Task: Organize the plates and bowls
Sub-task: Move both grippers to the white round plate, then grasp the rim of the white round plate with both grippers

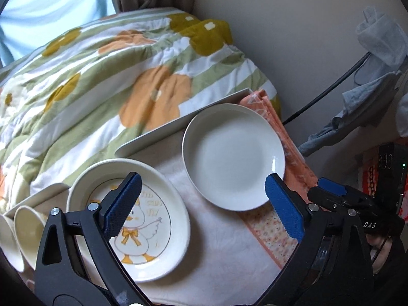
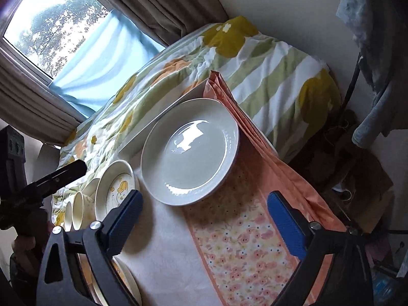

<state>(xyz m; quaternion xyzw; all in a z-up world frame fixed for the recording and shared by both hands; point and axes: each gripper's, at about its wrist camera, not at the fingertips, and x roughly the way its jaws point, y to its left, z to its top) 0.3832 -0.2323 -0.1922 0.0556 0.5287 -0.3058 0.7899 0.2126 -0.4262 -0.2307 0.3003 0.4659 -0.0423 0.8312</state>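
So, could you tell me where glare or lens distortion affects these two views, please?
Right wrist view: the window is blown out, and bright reflections sit in the plain plate. Left wrist view: softer light, with only a small glint on that plate's rim. Both views: fisheye bending with dark corners, and the quilt looks slightly soft.

Likely a home bedroom: floral quilt [image 1: 107,76], curtained window [image 2: 43,20].
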